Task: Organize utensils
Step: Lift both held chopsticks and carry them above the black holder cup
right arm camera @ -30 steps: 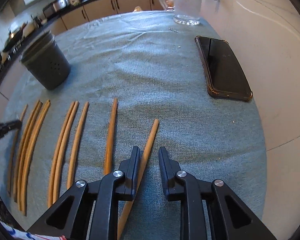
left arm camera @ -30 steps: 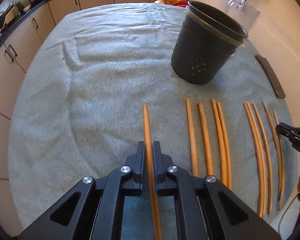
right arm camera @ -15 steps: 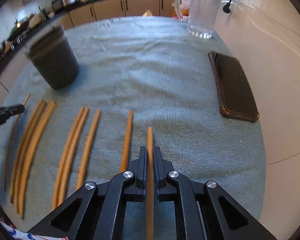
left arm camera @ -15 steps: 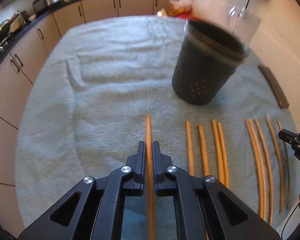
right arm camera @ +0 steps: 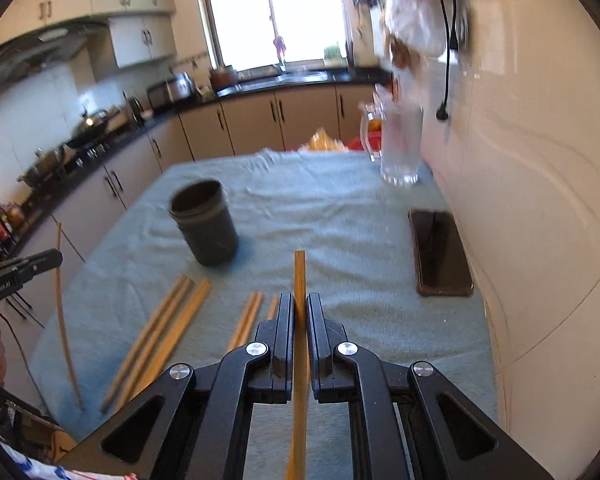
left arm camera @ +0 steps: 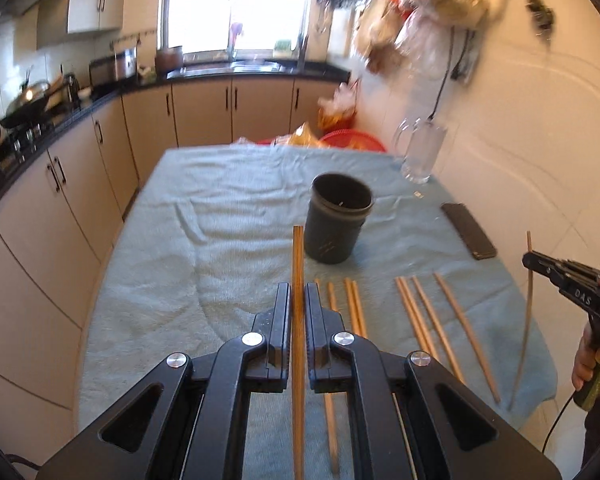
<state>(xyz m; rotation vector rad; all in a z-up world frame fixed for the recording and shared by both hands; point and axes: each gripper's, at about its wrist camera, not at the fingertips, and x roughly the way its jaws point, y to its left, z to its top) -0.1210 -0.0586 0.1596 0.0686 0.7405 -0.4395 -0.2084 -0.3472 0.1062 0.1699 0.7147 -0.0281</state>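
Note:
My left gripper (left arm camera: 298, 292) is shut on a wooden chopstick (left arm camera: 298, 264) and holds it above the table, pointing forward. My right gripper (right arm camera: 299, 300) is shut on another chopstick (right arm camera: 299, 276), also lifted. Each gripper shows in the other's view, the right (left arm camera: 534, 260) and the left (right arm camera: 52, 258), with its chopstick hanging down. Several chopsticks (left arm camera: 420, 320) lie in a row on the teal cloth (left arm camera: 228, 240). The dark holder cup (left arm camera: 337, 218) stands upright beyond them; it also shows in the right wrist view (right arm camera: 204, 228).
A black phone (right arm camera: 440, 252) lies near the wall on the right. A glass mug (right arm camera: 400, 144) stands at the far right corner. Bags and a red basket (left arm camera: 352, 140) sit beyond the table's far edge. Kitchen cabinets run along the left.
Both grippers have lifted their chopsticks off the cloth and tilted up, so the views now show the kitchen. The right gripper closed on its chopstick a second ago.

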